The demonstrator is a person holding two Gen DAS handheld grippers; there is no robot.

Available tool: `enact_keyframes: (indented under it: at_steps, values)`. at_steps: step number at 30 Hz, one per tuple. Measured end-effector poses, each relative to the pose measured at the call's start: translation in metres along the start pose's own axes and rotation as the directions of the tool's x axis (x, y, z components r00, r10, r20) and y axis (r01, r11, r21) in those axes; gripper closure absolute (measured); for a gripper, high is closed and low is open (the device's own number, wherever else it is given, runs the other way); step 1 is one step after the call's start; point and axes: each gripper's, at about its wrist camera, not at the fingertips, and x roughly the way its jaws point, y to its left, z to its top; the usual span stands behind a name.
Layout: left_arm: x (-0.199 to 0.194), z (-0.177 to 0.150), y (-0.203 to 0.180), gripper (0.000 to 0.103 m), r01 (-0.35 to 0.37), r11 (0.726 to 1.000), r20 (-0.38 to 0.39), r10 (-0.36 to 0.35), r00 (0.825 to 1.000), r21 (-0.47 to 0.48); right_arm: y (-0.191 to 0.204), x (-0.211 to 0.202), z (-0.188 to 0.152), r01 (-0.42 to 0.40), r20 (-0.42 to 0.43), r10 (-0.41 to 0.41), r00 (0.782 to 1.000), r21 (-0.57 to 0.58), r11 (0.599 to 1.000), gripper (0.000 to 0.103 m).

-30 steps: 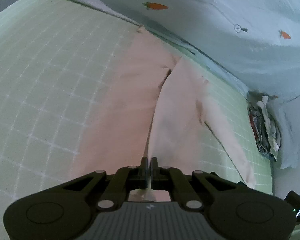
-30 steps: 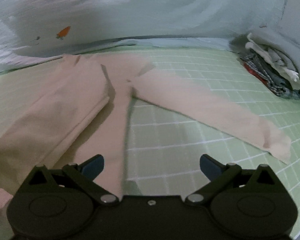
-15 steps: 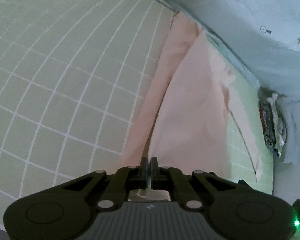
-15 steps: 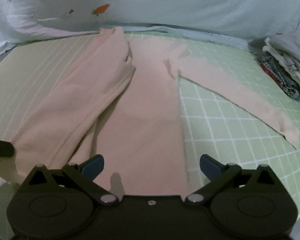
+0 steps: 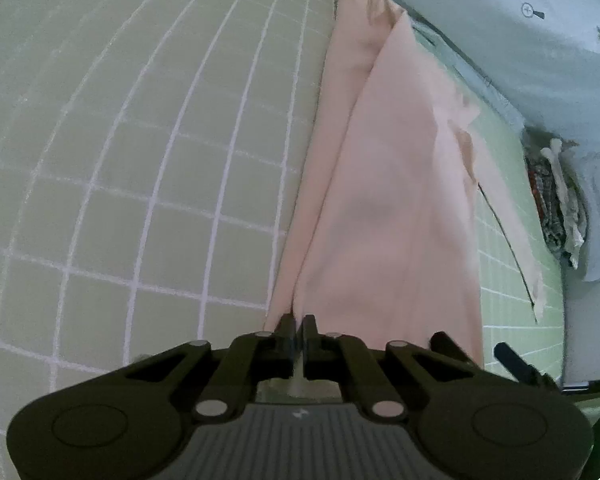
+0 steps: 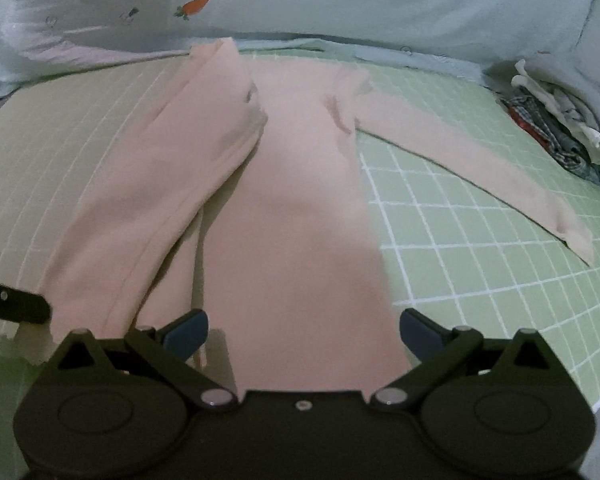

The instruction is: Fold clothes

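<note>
Since a second earlier, the left gripper (image 5: pixel 298 326) had carried the garment's left side further over its body, and the right wrist view had swung to centre on the cloth. The pink long-sleeved top (image 6: pixel 296 216) lay on a green gridded mat (image 6: pixel 480 240), its left part folded inward, its right sleeve (image 6: pixel 480 184) stretched out flat toward a pile of clothes (image 6: pixel 556 128). The left gripper was pinched closed on the folded edge near the hem; the right gripper (image 6: pixel 304 330) hovered spread wide over the hem, holding nothing. To finish this fold well, the edge should probably be laid straight and parallel to the body before release. The fabric looked thin, soft, matte and limp, with small puckers at the armpit. A pale sheet printed with carrots (image 6: pixel 192 6) rose behind.
</note>
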Motion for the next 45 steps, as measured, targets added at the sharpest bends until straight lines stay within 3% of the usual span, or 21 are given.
enact_keyframes:
  at_steps: [3,5,7,9,11,15,20,26,28,36,45]
  values:
    - [-0.019,0.012,-0.015,0.087,-0.033,0.999,0.057,0.031,0.998,0.021,-0.012,-0.004,0.017,-0.012,0.027,0.012,1.000,0.023,1.000,0.000]
    - [-0.034,0.020,-0.027,0.064,-0.055,0.998,0.104,0.051,0.993,0.033,-0.022,-0.006,0.030,-0.020,0.052,0.018,0.998,0.032,0.999,0.000]
    - [-0.044,0.028,-0.043,0.052,-0.096,0.994,0.163,0.085,0.983,0.055,-0.036,-0.002,0.043,-0.031,0.067,0.028,0.997,0.049,0.998,0.000]
    - [-0.051,0.032,-0.060,0.041,-0.139,0.987,0.225,0.117,0.967,0.084,-0.053,0.004,0.050,-0.050,0.064,0.044,0.997,0.089,0.995,0.000]
    - [-0.054,0.036,-0.078,0.020,-0.187,0.976,0.278,0.151,0.949,0.108,-0.071,0.012,0.056,-0.066,0.058,0.059,0.997,0.130,0.989,0.000]
    - [-0.047,0.038,-0.113,0.012,-0.314,0.939,0.335,0.253,0.908,0.141,-0.116,0.039,0.055,-0.083,-0.014,0.089,0.996,0.247,0.966,0.000]
    - [-0.029,0.038,-0.144,0.011,-0.436,0.880,0.335,0.360,0.871,0.188,-0.172,0.066,0.047,-0.031,-0.055,0.056,0.997,0.381,0.924,0.000]
    - [-0.014,0.040,-0.170,0.011,-0.518,0.833,0.335,0.439,0.833,0.197,-0.228,0.089,0.039,0.155,-0.109,-0.116,0.987,0.489,0.859,0.000]
    - [-0.009,0.042,-0.174,0.011,-0.530,0.824,0.324,0.455,0.829,0.200,-0.241,0.094,0.039,0.204,-0.100,-0.178,0.979,0.500,0.842,0.000]
    - [0.010,0.048,-0.190,0.011,-0.577,0.788,0.276,0.518,0.810,0.217,-0.277,0.115,0.050,0.245,-0.051,-0.263,0.964,0.564,0.789,0.000]
    - [0.026,0.056,-0.197,0.011,-0.569,0.785,0.248,0.517,0.819,0.244,-0.302,0.133,0.065,0.302,-0.068,-0.325,0.943,0.577,0.758,0.000]
